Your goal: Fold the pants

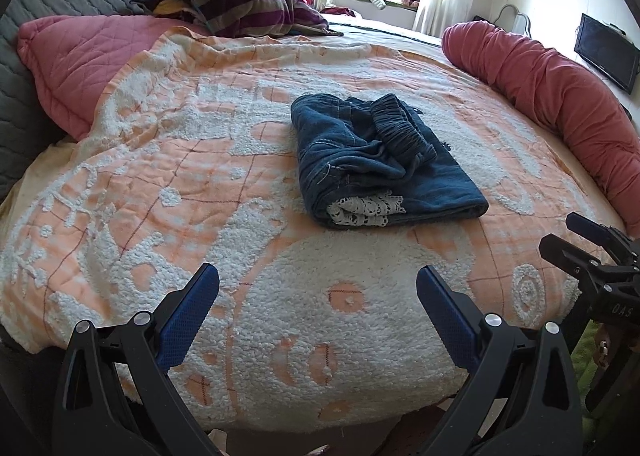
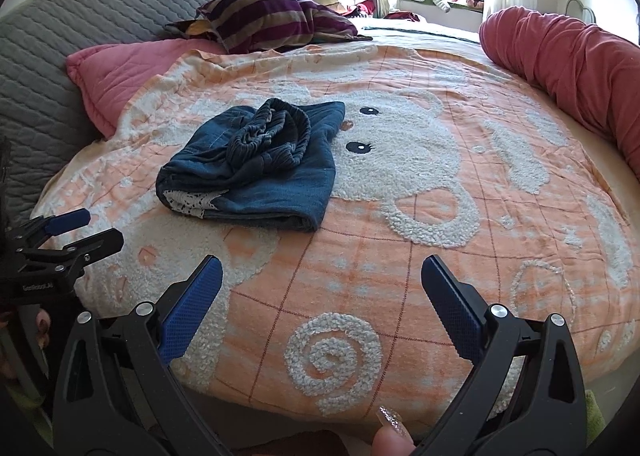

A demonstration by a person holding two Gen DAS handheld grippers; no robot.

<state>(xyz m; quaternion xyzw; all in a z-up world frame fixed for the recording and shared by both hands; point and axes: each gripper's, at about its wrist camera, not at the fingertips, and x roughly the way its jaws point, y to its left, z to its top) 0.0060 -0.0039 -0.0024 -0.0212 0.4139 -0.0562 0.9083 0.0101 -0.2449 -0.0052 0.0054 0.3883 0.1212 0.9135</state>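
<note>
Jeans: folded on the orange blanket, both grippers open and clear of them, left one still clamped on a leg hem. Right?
Not quite. The left gripper holds nothing: the left wrist view shows its fingers spread over bare blanket. The jeans do lie folded, and the right gripper is open and clear too.

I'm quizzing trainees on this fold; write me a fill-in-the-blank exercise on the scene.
1. The pants lie ____ on the blanket.
2. Both the left gripper and the right gripper have their jaws ____.
3. The trim peeking from the pants' near edge is white ____.

Missing words: folded; open; lace
</note>
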